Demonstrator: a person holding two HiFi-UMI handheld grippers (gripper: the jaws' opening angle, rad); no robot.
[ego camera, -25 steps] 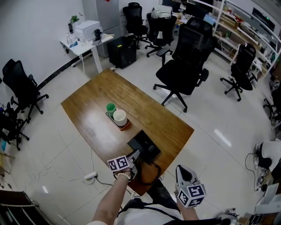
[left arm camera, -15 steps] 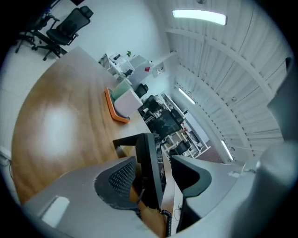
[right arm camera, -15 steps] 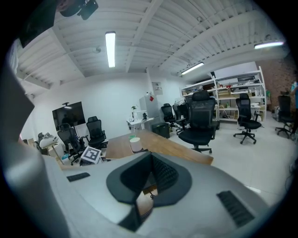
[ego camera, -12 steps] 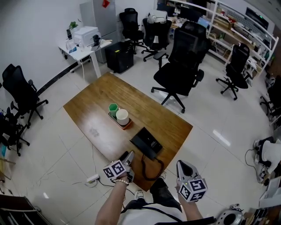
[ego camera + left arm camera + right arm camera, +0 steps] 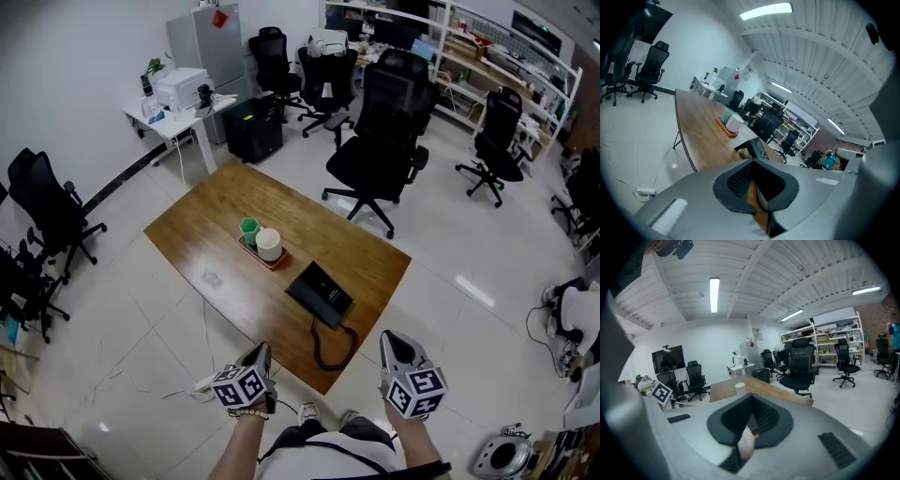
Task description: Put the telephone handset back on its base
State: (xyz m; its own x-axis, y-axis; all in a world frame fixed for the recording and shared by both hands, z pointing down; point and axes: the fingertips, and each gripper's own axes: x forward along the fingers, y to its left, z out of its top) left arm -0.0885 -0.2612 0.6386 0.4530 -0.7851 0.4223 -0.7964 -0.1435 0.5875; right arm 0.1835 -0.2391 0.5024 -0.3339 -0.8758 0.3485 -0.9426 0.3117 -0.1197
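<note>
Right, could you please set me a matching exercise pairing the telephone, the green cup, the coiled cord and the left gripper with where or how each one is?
Things:
1. telephone
2. green cup
3. coiled cord
4. left gripper

Places or states:
A. on the orange tray, beside the white cup
B. jaws shut, held short of the table
C. looped by the table's near edge
D. flat on the table, between tray and cord

Pairs: 1-D, 2-A, 3-C, 4-B.

One telephone [image 5: 320, 292]; one tray [image 5: 251, 249]; two cups [image 5: 248, 226] [image 5: 269, 244]
</note>
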